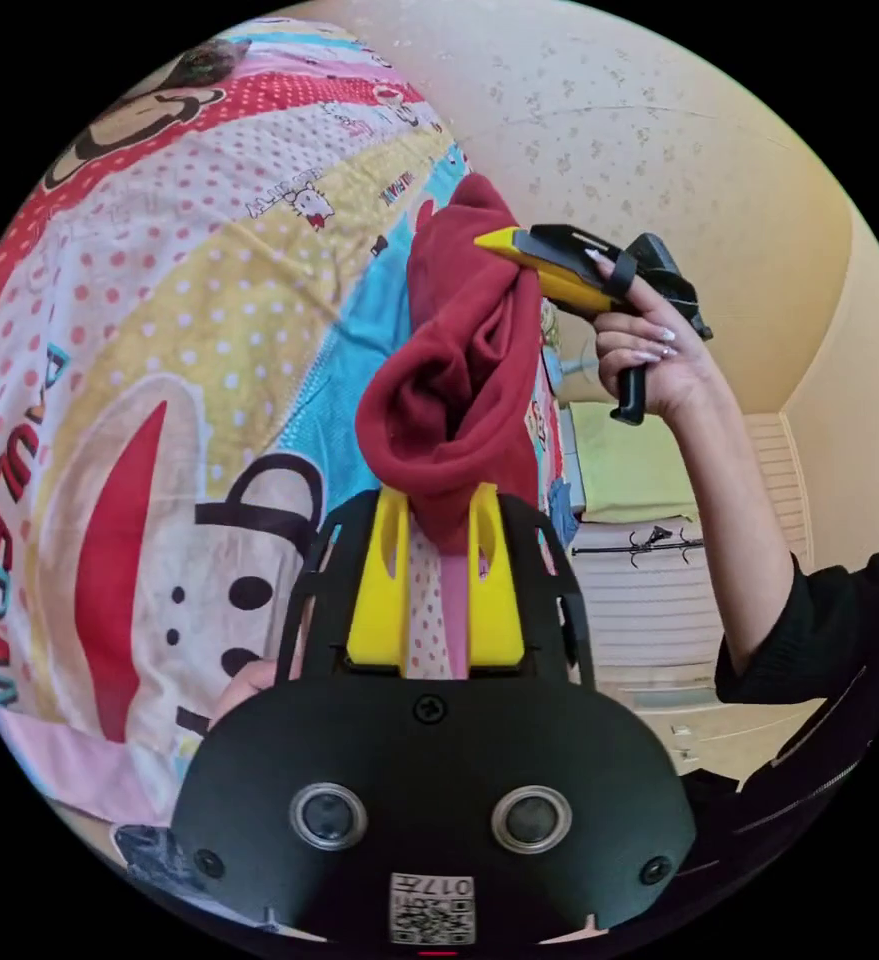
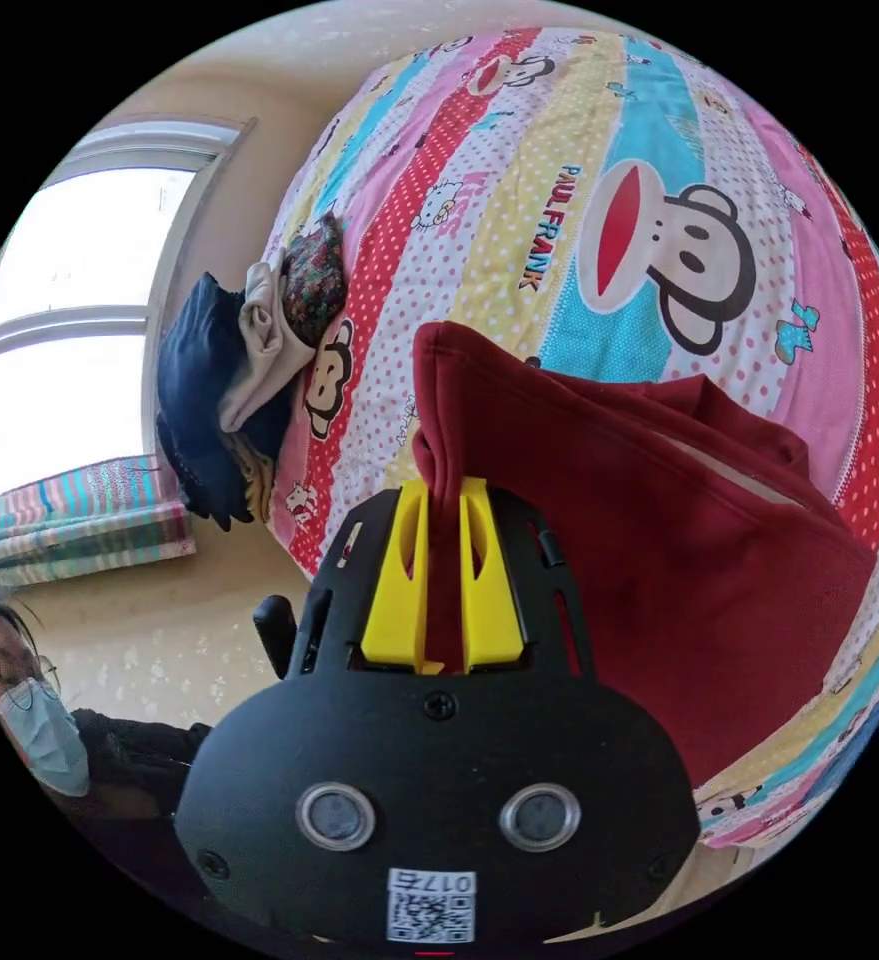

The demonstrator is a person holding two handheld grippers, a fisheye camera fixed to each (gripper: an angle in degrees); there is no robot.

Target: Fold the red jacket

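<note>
2 hand-held grippers, left (image 1: 437,500) and right (image 2: 444,495), each clamp the red jacket (image 2: 659,560) above the bedspread (image 2: 559,200).

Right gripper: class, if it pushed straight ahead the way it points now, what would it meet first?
The right gripper is already shut on the red jacket, so cloth comes first. Beyond it, the patterned bedspread looks next, though depth is unclear.
</note>
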